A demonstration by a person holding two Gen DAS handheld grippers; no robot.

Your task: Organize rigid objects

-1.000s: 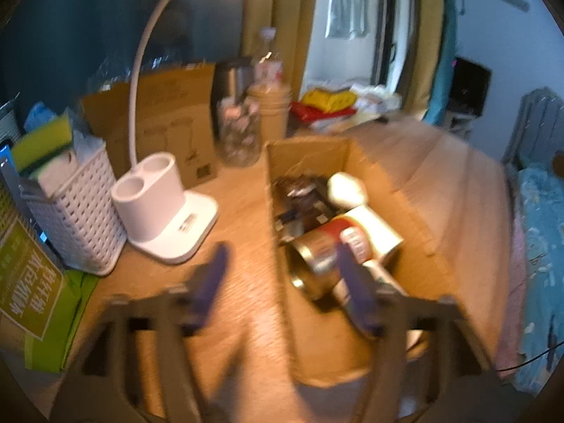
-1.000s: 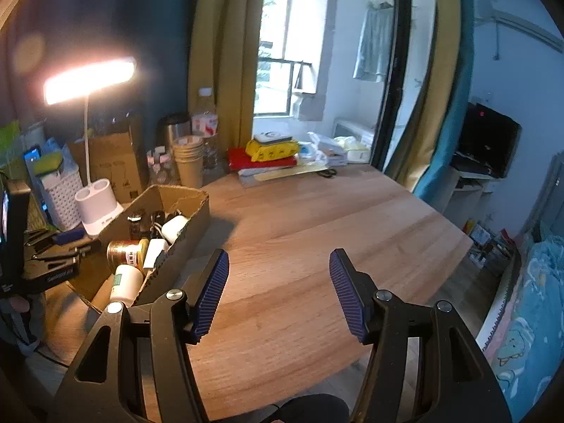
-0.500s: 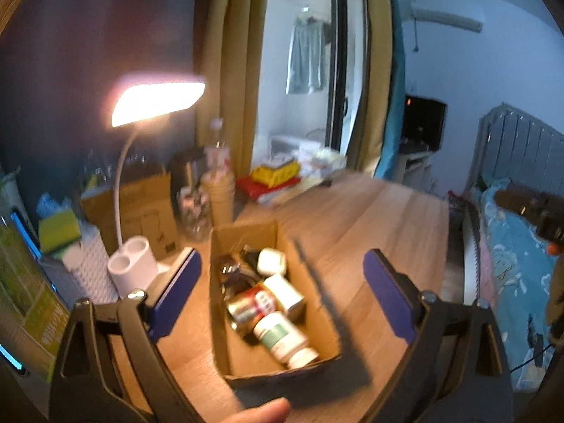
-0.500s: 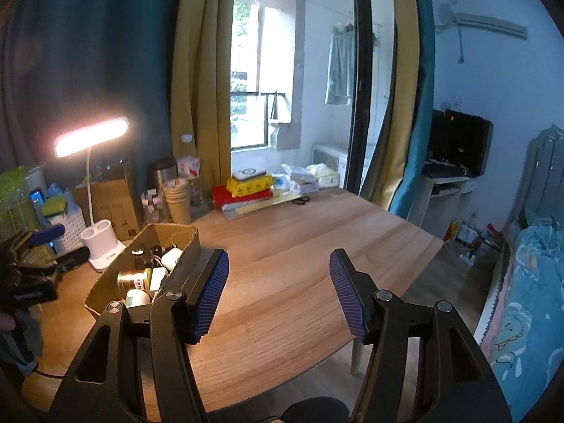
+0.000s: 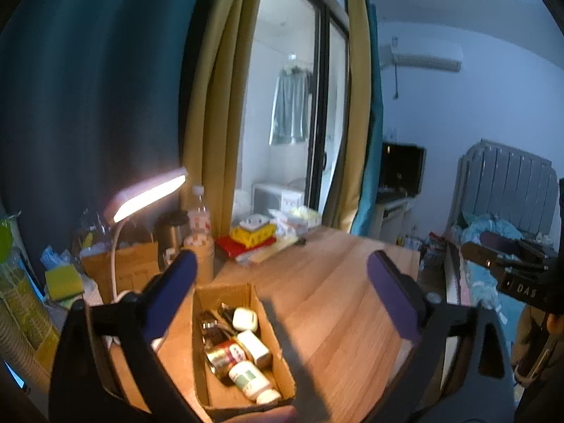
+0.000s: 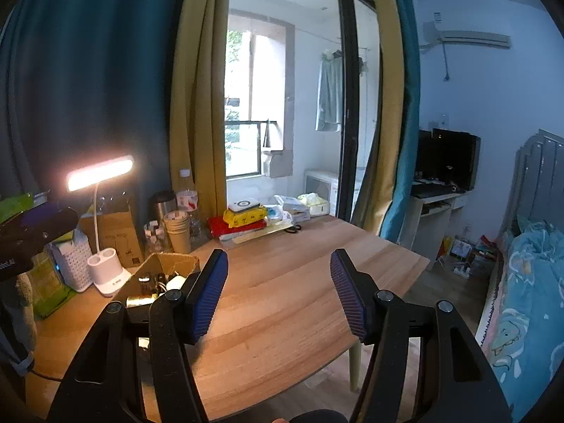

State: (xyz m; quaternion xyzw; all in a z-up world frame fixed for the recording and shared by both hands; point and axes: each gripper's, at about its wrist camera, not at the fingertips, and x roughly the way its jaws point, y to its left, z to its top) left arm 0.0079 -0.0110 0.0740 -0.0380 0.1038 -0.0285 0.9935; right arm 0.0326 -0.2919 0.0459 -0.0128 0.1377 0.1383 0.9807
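An open cardboard box (image 5: 282, 363) lies on the wooden table (image 5: 335, 310). It holds a gold and red can (image 5: 225, 354), a white bottle with a green label (image 5: 248, 379), another white bottle (image 5: 253, 343), a small white case (image 5: 245, 319) and some dark items. My left gripper (image 5: 282, 257) hovers above and behind the box. Its jaws are opening wide, with nothing between them. My right gripper (image 6: 279, 255) stands open over bare table, to the right of the same box (image 6: 165, 261), and holds nothing.
A lit desk lamp (image 6: 100, 172) on a white base (image 6: 107, 275), a white basket (image 6: 75, 261), paper cups (image 6: 178, 229) and a red and yellow stack (image 6: 243, 218) line the table's back. The table's edge is at the right, with a bed (image 6: 528, 282) beyond it.
My left gripper has lifted up and back from the box, and its jaws have spread wider. The right gripper has also risen and drawn back, its gap unchanged.
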